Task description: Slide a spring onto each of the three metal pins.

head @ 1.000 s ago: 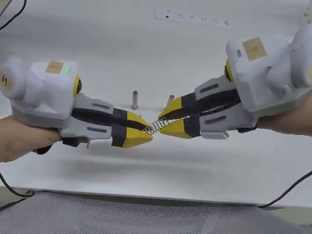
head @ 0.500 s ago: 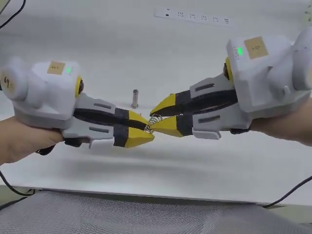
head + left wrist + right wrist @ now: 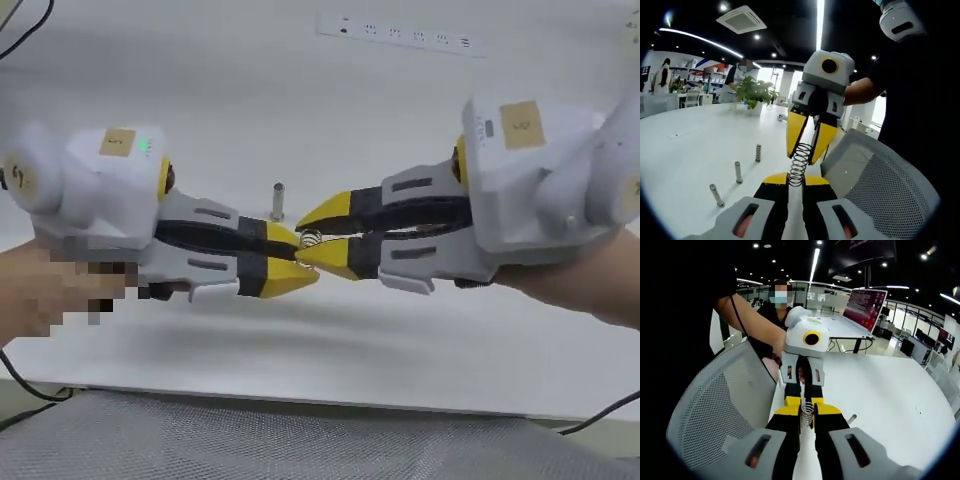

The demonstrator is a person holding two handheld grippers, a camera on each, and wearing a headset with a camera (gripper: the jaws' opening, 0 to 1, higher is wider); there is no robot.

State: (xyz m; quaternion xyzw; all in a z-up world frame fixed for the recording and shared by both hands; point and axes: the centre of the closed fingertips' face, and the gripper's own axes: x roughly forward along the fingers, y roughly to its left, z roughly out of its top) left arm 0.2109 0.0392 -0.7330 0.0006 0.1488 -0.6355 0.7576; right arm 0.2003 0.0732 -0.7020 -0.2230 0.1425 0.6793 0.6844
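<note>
I'm clamping one end of the spring (image 3: 800,157) in the closed left gripper (image 3: 795,180). Its long axis is pointing toward 3 o'clock, into the right gripper (image 3: 300,240), which is gaping loosely around it. A bare pin (image 3: 277,202) is standing at 12 o'clock.

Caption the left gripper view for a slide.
Left gripper pinches a spring whose far end sits between the open jaws of the right gripper; three pins stand on the table.

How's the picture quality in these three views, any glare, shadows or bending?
Head view: even light, with a soft shadow on the white table. Left gripper view: strong fisheye bending, the ceiling strip light is blown out, and the spring is sharp. Right gripper view: dark surround, spring crisp, room curved.
</note>
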